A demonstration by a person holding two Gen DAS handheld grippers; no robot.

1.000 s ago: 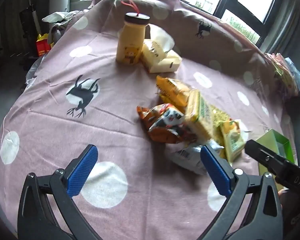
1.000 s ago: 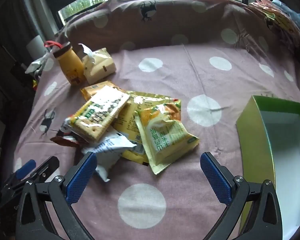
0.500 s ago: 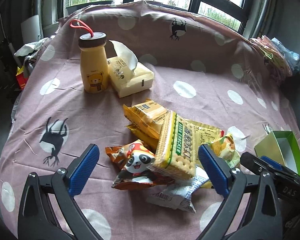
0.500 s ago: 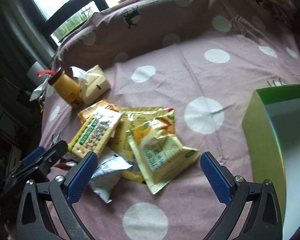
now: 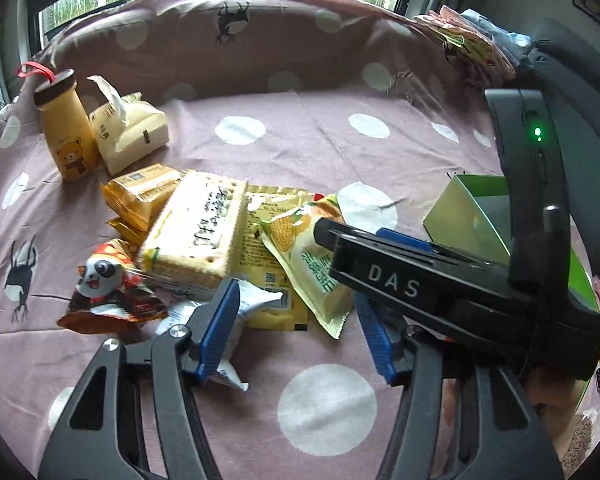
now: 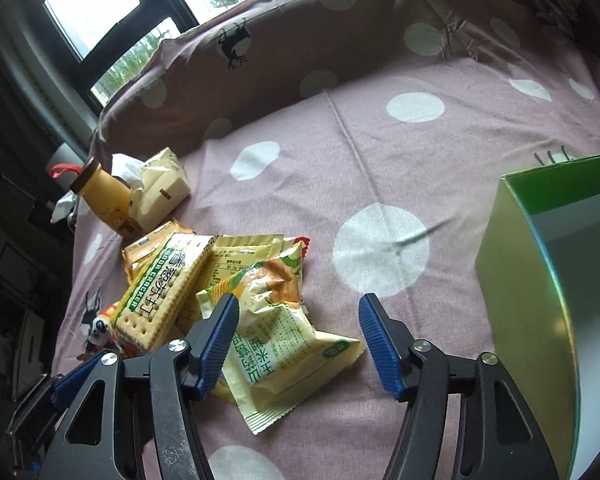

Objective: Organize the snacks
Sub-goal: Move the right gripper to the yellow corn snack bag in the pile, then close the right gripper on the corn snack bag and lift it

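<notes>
Your right gripper (image 6: 298, 334) stands with jaws spread around the corn-snack packet (image 6: 288, 344), its left pad over the packet's edge, while your left gripper (image 5: 296, 330) is likewise spread and empty beside the white wrapper (image 5: 256, 304). The packet overlaps the yellow sachet (image 6: 236, 252) near the soda cracker pack (image 6: 156, 292), so closing now could pinch only a crinkly corner or drag its neighbours along. Only the left view shows the panda packet (image 5: 108, 288) whole, while the right view shows the green box (image 6: 540, 264) unobstructed.
</notes>
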